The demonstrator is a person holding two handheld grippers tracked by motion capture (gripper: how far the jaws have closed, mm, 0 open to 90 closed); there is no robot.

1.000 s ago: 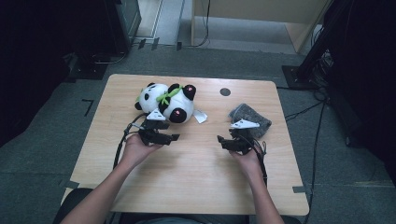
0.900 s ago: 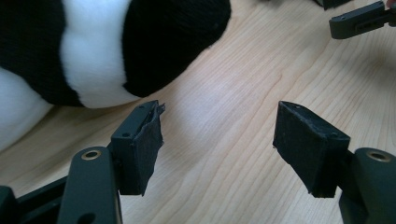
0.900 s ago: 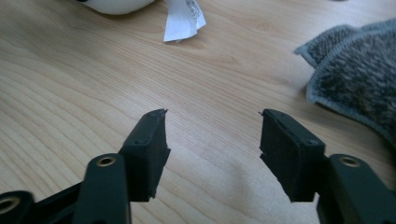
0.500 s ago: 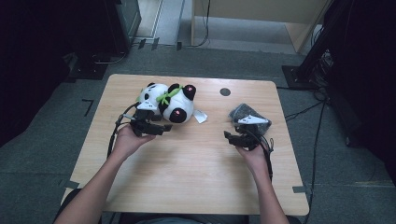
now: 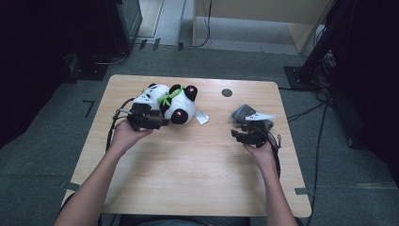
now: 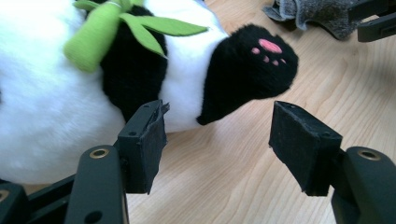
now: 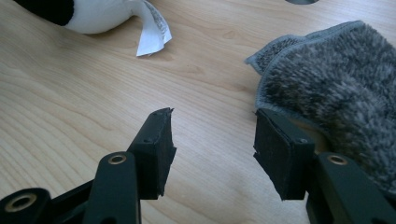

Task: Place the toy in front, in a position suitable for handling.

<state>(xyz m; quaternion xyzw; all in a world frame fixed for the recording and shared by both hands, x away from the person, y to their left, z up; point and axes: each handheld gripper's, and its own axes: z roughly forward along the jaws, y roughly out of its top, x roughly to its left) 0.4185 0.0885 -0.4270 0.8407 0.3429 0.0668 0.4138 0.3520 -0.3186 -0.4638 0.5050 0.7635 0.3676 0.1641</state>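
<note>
A black-and-white panda plush point(image 5: 169, 101) with a green bamboo sprig lies at the table's far left. My left gripper point(image 5: 159, 122) is at its near side. In the left gripper view the panda's black paw point(image 6: 252, 65) sits just beyond the left gripper point(image 6: 219, 140), whose jaws have just been closing and stand open with nothing between them. A grey fuzzy cloth point(image 5: 245, 113) lies at the right. My right gripper point(image 5: 236, 135) is at its near edge. In the right gripper view the right gripper point(image 7: 212, 144), also just closing, is open over bare wood, its right jaw beside the cloth point(image 7: 336, 88).
The wooden table point(image 5: 188, 179) has a dark round hole point(image 5: 227, 92) at the far middle. The panda's white tag point(image 5: 202, 117) lies on the wood between plush and cloth. Cables trail from both grippers. Dark equipment and cables stand on the floor around the table.
Both hands have moved toward the far side of the table, the left up to the panda, the right up to the grey cloth. Panda and cloth have not moved.
</note>
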